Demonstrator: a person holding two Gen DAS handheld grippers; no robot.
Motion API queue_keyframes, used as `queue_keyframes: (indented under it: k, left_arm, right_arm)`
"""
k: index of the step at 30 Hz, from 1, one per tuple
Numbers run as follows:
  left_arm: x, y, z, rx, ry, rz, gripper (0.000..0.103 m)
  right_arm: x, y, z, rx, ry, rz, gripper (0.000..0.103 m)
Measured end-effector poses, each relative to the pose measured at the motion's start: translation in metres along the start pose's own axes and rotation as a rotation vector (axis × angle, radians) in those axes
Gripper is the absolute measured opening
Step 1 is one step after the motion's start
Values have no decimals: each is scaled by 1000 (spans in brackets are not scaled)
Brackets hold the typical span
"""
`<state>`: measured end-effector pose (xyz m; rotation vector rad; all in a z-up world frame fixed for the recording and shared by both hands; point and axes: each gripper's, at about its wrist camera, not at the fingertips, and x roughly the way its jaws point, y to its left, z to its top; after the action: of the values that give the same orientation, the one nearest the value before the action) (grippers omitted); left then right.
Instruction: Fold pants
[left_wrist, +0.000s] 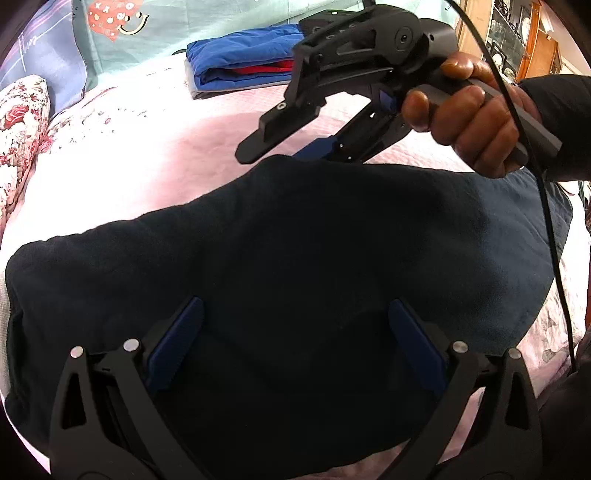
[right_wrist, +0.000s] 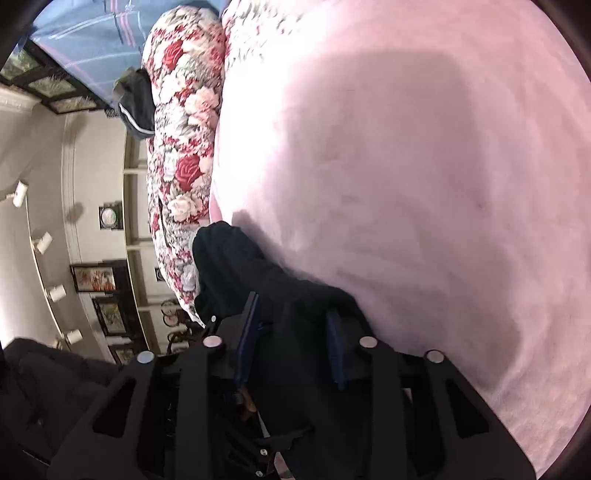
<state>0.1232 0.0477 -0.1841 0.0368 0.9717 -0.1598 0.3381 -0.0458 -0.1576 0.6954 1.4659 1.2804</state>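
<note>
Nearest the lens, the left claw (left_wrist: 295, 343) hung spread wide over the dark pants (left_wrist: 280, 266), its pads clear of the cloth, while the pants lay bunched across the pink bed (left_wrist: 147, 158). At their far edge the right claw (right_wrist: 291, 343), held in a hand (left_wrist: 469, 122), was rolled on its side with cloth between its half-narrowed pads; whether it truly pinched the fabric I cannot tell. A shallow bite there would probably let the edge slip out mid-fold, and the trailing black cable (left_wrist: 550, 221) might snag or drag over the cloth. Beyond, a floral bolster (right_wrist: 181, 155) lay just beside the pants' end, crowding any sweep that way, and a folded blue garment (left_wrist: 243, 70) sat well apart.
</note>
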Motion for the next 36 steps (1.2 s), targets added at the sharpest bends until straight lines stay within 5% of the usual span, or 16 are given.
queue_keyframes:
  k: [4,7,11,13,15,16,19,21,22,32,36]
  left_arm:
    - [1,0,0,7,1,4,101]
    - [1,0,1,6,2,9,101]
    - [1,0,1,6,1,14,101]
    - [1,1,1,6,1,14,101]
    - [1,0,-1,6,10,14,101]
    - [1,1,-1,6,11,14,101]
    - [-1,0,0,12,5,19,101]
    - [0,1,1,14,7,22,101]
    - [-1,1,1,15,6,23,101]
    - [-13,6,25,-73,62,28,101]
    - [-32,-10,42,-111,22,34,101]
  right_arm:
    - [-32,19,-15,-60,-154,-126,38]
    - [-54,40,-37,-93,-272,-89,38]
    - [-20,52,-54,-148,-238,-66,38]
    - [1,35,-52,-117,-249,-155,38]
    - [8,9,-50,-48,-294,-208,4]
    - [3,4,-52,14,-313,-183,3]
    - [-23,17,-74,41,-421,-195,26]
    - [-54,32,-104,14,-534,-303,62]
    - [-70,34,-128,26,-598,-337,65]
    - [-196,-38,-371,472,-1019,-440,66]
    - [-219,-68,-425,598,-1136,-482,66]
